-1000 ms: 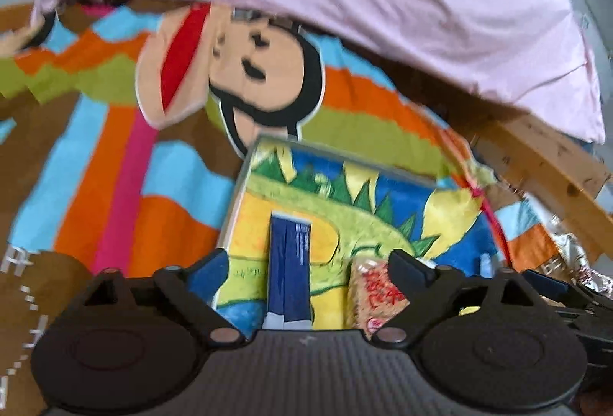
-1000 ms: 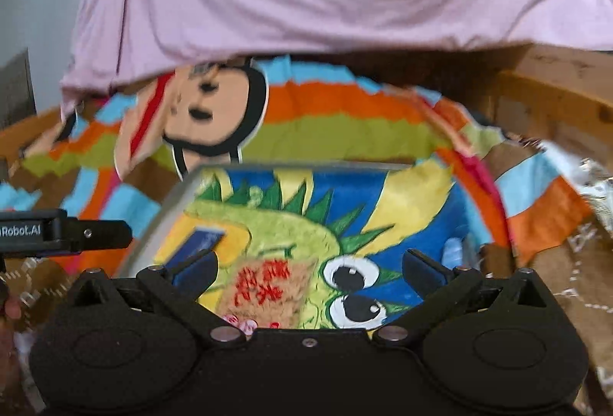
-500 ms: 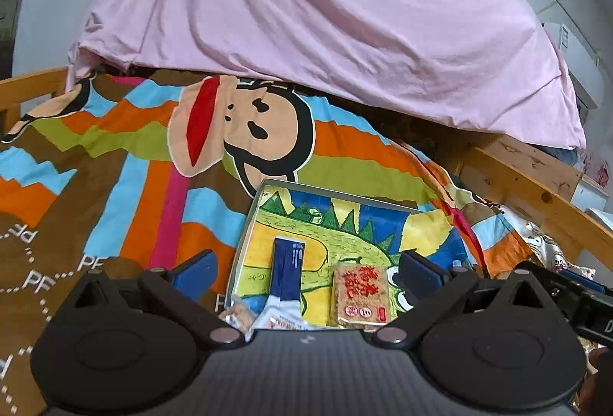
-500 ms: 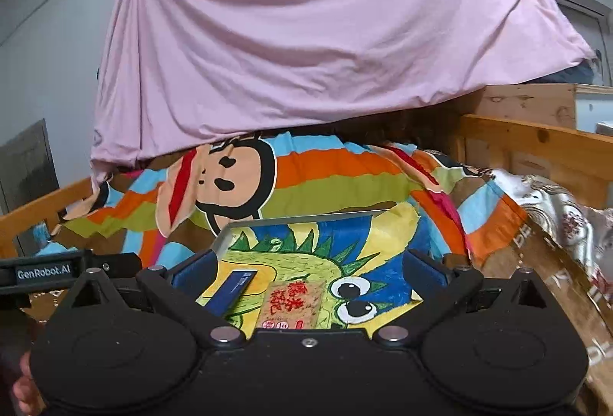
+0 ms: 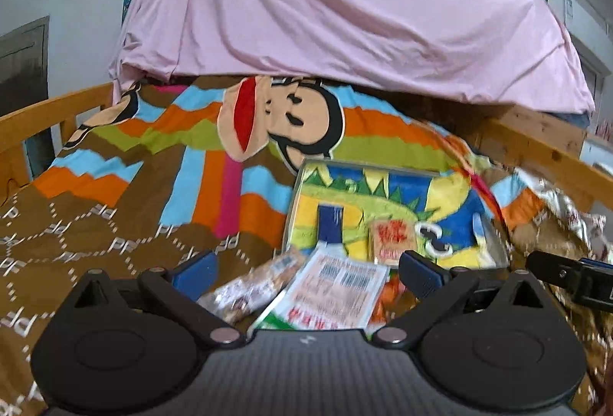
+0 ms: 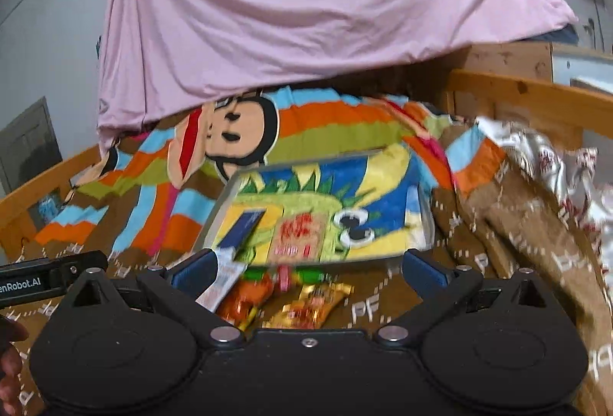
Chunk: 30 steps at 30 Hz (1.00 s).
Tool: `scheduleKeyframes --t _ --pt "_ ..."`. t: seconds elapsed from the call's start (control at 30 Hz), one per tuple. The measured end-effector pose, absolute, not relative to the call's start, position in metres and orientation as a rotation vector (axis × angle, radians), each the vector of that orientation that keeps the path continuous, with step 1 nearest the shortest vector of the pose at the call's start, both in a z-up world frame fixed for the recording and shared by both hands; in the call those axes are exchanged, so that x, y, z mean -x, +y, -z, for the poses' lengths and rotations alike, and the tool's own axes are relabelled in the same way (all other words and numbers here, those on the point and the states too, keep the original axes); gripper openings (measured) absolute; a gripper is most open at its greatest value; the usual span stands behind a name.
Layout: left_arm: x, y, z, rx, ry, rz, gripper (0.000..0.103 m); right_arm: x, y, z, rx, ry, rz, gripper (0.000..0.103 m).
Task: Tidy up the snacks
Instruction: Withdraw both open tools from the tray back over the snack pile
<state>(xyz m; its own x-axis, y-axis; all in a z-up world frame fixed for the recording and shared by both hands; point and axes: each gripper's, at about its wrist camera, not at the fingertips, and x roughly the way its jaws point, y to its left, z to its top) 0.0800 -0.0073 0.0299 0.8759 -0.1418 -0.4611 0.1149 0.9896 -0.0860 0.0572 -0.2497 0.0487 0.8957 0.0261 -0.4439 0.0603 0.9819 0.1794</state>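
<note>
A dinosaur-print tray (image 5: 452, 201) (image 6: 387, 182) lies on the bed. In it are a dark blue packet (image 5: 330, 224) (image 6: 245, 228) and a tan snack with red writing (image 5: 392, 238) (image 6: 297, 238). Loose snacks lie in front of the tray: a white and pink packet with barcodes (image 5: 337, 291), a clear wrapped snack (image 5: 256, 285), an orange packet (image 6: 245, 303) and a gold packet (image 6: 312, 305). My left gripper (image 5: 306, 272) is open and empty above the white packet. My right gripper (image 6: 306, 272) is open and empty above the orange and gold packets.
A striped monkey-print blanket (image 5: 153, 186) covers the bed. A pink sheet (image 5: 345, 13) hangs behind. Wooden rails (image 5: 46, 113) (image 6: 536, 98) run along both sides. A crumpled silver wrapper (image 6: 551, 163) lies at the right. The other gripper's body shows at the edges (image 5: 574, 278) (image 6: 46, 278).
Both grippers have pulled back and tilted down from the tray. The loose snacks in front of the tray have come into view. Both stay open.
</note>
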Motion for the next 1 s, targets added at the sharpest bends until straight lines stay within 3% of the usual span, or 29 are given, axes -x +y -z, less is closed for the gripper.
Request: scheduleKeyframes --t 0.47,1.0 --pt "-0.053 0.024 -0.02 0.055 0.635 0.01 0.103 -0.04 -0.211 -0.03 -0.071 0.608 -0.063 0.102" --pt "-0.089 0.031 -0.006 0.031 0.883 0.031 0.103 -0.058 -0.192 -0.012 -0.008 0.746 -0.114 0.102"
